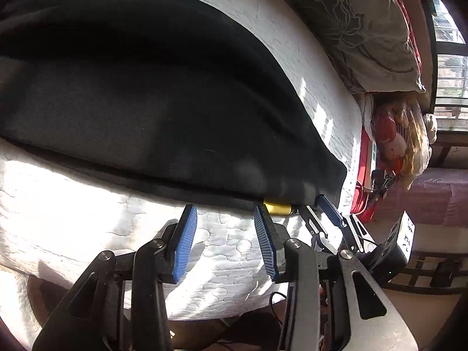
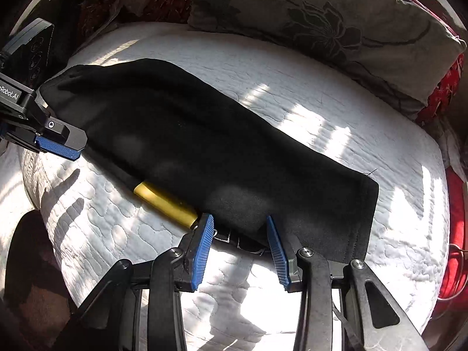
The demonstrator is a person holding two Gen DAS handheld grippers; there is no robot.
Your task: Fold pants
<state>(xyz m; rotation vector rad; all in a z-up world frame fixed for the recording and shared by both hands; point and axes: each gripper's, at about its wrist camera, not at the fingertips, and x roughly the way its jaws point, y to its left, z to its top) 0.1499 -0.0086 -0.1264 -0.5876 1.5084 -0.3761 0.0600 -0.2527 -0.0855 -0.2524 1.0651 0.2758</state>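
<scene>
The black pants (image 2: 204,152) lie as a long band, seemingly folded lengthwise already, across a white quilted mattress (image 2: 321,111), running in the right wrist view from about 10 o'clock down to 4 o'clock, where the hem end sits. A yellow strip (image 2: 163,201), perhaps a stripe or label on the garment, peeks from under the near edge. A floral pillow (image 2: 336,14) rests beyond the mattress at 1 o'clock. The right claw (image 2: 238,248) is spread wide, its blue pads either side of the near edge close to the hem end, holding nothing; whether the tips already touch the cloth cannot be told. The left claw (image 1: 223,239) is likewise spread and empty, poised just short of the near edge of the pants in its own view; in the right wrist view it sits at 9 o'clock beside the other end of the band. The step in hand looks like the approach for a crosswise fold. The next move probably calls for both claws to slip onto the edge, catch every layer, close firmly, then carry one end over the other without dragging the lower layers askew.
</scene>
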